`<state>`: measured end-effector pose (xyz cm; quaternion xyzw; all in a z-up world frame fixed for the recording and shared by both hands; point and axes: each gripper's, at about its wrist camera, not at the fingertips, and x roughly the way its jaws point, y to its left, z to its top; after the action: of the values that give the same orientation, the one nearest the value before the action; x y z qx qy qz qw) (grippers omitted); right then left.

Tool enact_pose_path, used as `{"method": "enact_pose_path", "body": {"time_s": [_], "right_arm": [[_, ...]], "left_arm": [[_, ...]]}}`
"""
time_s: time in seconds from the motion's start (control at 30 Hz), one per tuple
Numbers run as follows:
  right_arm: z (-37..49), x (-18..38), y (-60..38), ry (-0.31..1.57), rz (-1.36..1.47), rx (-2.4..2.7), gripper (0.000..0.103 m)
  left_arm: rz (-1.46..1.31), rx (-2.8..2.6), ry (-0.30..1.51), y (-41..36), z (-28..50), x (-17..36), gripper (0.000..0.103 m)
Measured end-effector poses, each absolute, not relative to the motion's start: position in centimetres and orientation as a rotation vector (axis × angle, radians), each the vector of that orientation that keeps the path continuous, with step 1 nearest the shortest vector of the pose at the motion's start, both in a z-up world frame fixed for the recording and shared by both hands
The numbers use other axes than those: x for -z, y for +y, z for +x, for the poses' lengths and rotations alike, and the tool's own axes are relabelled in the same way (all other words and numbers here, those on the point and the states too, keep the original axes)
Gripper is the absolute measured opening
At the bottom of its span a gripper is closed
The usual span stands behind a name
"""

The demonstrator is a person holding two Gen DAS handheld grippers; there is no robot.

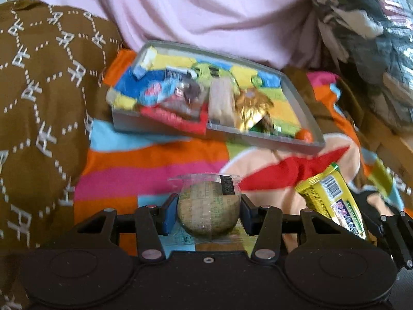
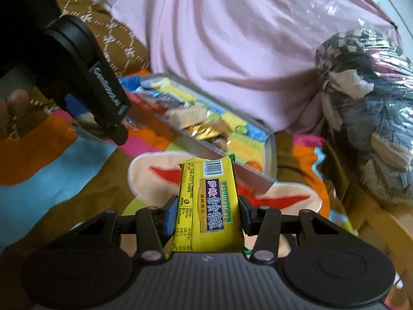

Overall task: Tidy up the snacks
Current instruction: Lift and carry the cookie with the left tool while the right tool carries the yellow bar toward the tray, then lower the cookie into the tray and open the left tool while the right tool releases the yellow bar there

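Observation:
My left gripper (image 1: 207, 213) is shut on a round pastry in clear wrap (image 1: 207, 206), held above the colourful bedspread. My right gripper (image 2: 207, 215) is shut on a yellow snack packet (image 2: 209, 206), which also shows at the right of the left wrist view (image 1: 333, 201). A grey tray (image 1: 304, 103) with several wrapped snacks, among them a gold foil one (image 1: 251, 111), lies ahead of both grippers; it also shows in the right wrist view (image 2: 269, 152). The left gripper's body (image 2: 85, 77) shows at the left of the right wrist view.
A brown patterned cloth (image 1: 38, 98) lies on the left. A pink sheet (image 1: 206, 13) is bunched behind the tray. A grey and white crumpled bundle (image 2: 366, 108) sits at the right. The colourful bedspread (image 1: 155, 160) lies under everything.

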<state>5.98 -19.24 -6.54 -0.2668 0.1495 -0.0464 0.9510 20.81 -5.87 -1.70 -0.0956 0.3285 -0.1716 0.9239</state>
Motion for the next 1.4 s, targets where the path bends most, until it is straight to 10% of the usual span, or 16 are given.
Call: {"method": "enact_pose_path", "body": {"time_s": [1.4], "right_arm": [[28.4, 0.2, -26.8, 0.46, -0.216, 0.103, 0.053]], "left_arm": [[-0.033, 0.223, 0.655, -13.1, 39.9, -2.4, 0.051]]}}
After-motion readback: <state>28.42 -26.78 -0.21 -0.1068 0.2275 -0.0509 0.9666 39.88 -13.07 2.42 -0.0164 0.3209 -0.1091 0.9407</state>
